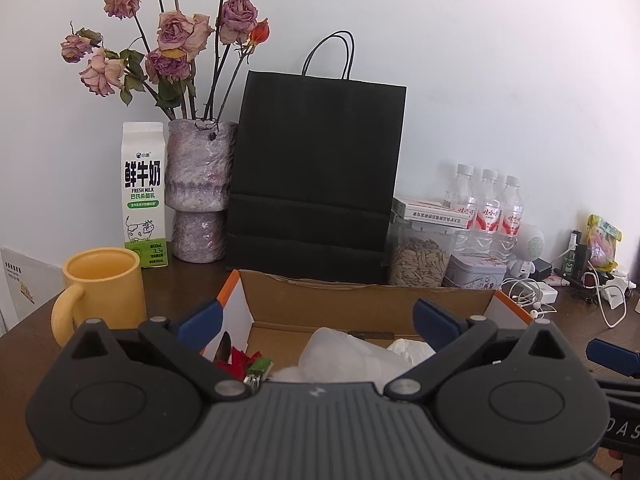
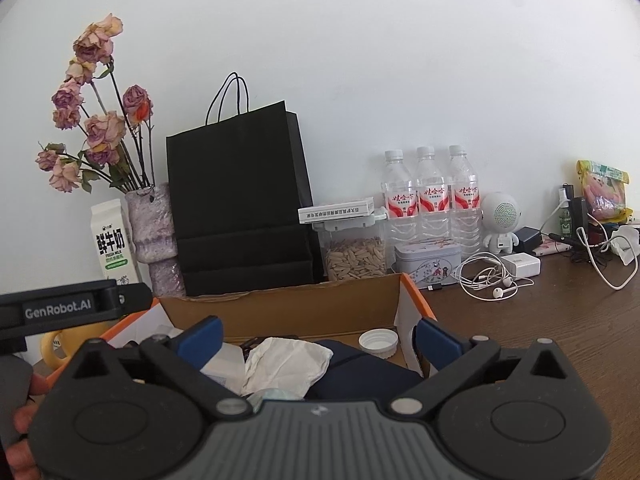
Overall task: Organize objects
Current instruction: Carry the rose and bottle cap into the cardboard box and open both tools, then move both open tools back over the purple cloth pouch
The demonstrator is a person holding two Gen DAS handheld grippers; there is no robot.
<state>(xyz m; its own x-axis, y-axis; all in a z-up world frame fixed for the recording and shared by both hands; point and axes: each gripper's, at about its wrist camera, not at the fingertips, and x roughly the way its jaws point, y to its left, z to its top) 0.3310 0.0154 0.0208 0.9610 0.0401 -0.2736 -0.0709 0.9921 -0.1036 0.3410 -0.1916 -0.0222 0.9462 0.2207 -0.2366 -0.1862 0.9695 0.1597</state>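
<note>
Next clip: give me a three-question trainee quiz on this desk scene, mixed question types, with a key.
1. True or false: the left hand-held gripper is shut on the yellow ceramic mug.
2. How many clear plastic water bottles with red labels stand against the wall?
3. The white screw cap lies: A) inside the open cardboard box with orange edges; B) on the bare brown wooden table; C) on the small floral tin.

Key: 1 false, its fingers are apart and hold nothing; 2 three; 3 A.
</note>
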